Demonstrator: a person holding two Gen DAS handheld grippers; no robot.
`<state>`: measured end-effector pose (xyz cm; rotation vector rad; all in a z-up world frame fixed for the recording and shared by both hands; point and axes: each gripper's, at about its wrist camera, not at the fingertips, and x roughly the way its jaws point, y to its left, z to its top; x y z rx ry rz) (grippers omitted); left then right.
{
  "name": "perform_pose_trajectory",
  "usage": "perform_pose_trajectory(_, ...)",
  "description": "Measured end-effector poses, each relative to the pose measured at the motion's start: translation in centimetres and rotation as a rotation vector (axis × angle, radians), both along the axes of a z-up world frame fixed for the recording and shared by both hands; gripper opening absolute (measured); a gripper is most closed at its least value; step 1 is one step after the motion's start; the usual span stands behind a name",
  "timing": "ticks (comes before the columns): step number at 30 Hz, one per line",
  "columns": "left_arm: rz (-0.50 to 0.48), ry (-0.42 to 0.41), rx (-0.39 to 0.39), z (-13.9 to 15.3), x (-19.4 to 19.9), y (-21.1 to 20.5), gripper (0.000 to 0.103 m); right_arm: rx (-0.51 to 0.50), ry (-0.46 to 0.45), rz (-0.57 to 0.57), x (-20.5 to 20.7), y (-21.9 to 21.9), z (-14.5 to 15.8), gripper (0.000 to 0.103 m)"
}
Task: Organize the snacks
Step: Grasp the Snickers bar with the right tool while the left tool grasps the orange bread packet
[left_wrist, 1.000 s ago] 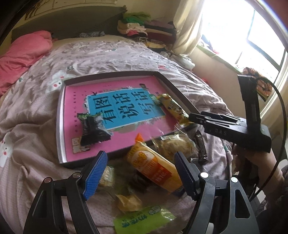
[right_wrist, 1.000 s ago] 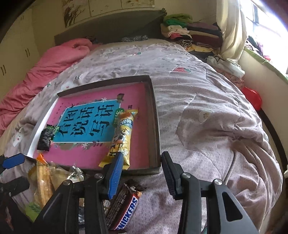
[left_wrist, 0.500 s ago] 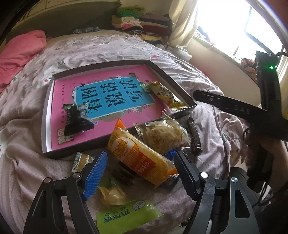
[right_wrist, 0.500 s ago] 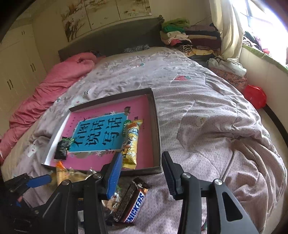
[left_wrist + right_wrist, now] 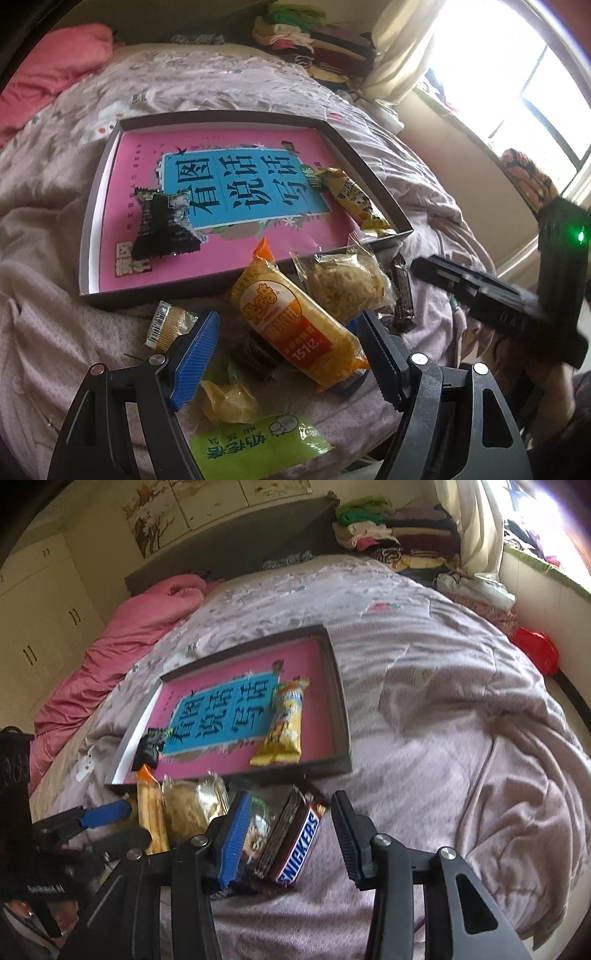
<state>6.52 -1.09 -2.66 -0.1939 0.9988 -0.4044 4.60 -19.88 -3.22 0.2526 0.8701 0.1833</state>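
Snacks on the bed — two in the tray, the rest heaped at its near edge

A black wrapped snack (image 5: 162, 227) and a yellow bar (image 5: 352, 199) lay flat in the pink-lined tray (image 5: 86, 236). Outside it, an orange rice-cracker pack (image 5: 295, 317) leaned against a clear-wrapped cake (image 5: 343, 284) — a Snickers bar (image 5: 297, 843), a green packet (image 5: 258, 443) and small candies lay close by.

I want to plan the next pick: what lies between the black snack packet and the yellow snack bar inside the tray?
In the left wrist view, only the pink book cover lies between the black packet and the yellow bar in the tray; no snack there.
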Motion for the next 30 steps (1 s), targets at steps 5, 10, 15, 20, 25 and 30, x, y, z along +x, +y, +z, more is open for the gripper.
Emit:
perform_pose_trajectory(5,0.026,0.064,-0.038,-0.9,0.7,0.2,0.078,0.003,0.016,0.010,0.0,0.5,-0.6,0.045)
perform_pose_trajectory(10,0.026,0.099,-0.063,-1.7,1.1,0.5,0.078,0.013,0.039,0.019,-0.1,0.7,-1.2,0.045)
perform_pose_trajectory(15,0.015,0.105,-0.077,-2.0,1.3,0.5,0.078,0.052,0.087,-0.003,0.3,0.2,-2.5,0.045)
perform_pose_trajectory(20,0.007,0.115,-0.080,-2.0,1.3,0.9,0.078,0.066,0.122,-0.031,0.5,-0.5,-3.3,0.045)
perform_pose_trajectory(25,0.006,0.131,-0.102,-2.0,1.3,1.5,0.078,0.101,0.138,-0.032,1.0,-0.7,-3.7,0.044)
perform_pose_trajectory(30,0.004,0.153,-0.137,-2.4,1.6,1.7,0.078,0.205,0.159,-0.061,1.8,-1.7,-4.4,0.043)
